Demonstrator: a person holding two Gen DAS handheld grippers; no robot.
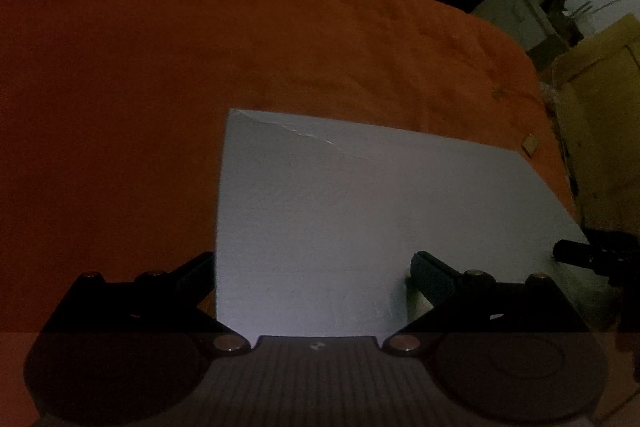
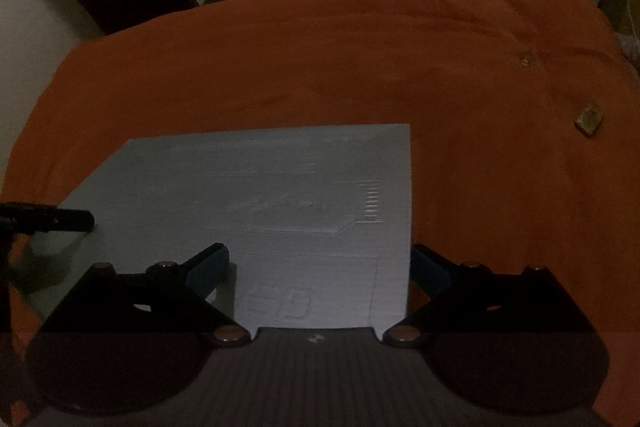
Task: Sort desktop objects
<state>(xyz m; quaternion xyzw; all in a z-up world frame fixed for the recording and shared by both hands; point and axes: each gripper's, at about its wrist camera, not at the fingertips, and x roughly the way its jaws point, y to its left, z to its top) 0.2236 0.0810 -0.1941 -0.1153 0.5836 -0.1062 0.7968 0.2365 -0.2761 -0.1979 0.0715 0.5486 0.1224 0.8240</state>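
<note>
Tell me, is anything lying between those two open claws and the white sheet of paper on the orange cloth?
Nothing visible does. The white sheet lies flat on the orange cloth, directly ahead of the open right gripper and left gripper. Two small tan bits lie off to the side, apart from it.

A big white sheet of paper (image 1: 360,219) (image 2: 280,211) is laid flat on the orange surface. A crease is seen near one far corner, and faint printed marks show through it. A small tan block (image 2: 589,120) (image 1: 530,145) is set well apart from the paper, with a tinier bit (image 2: 526,60) (image 1: 498,93) farther back.
</note>
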